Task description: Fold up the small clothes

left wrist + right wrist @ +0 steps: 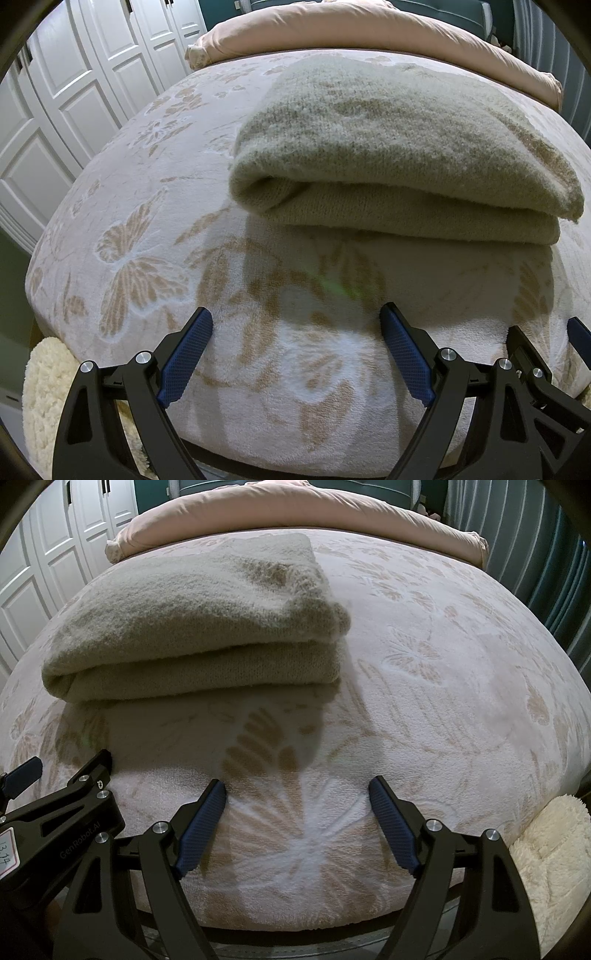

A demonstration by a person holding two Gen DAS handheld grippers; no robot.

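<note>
A beige knitted garment (399, 147) lies folded in layers on the bed, its folded edge facing me; it also shows in the right wrist view (199, 627). My left gripper (297, 317) is open and empty, near the bed's front edge, short of the garment. My right gripper (297, 788) is open and empty, also near the front edge, to the right of the garment. The right gripper's body (546, 376) shows at the lower right of the left wrist view, and the left gripper's body (59, 805) at the lower left of the right wrist view.
The bed is covered by a pale plush blanket with butterfly print (147, 236). A pink duvet (362, 33) lies at the far end. White wardrobe doors (66, 85) stand to the left. A cream fluffy textile (554, 853) hangs at the bed's front corner.
</note>
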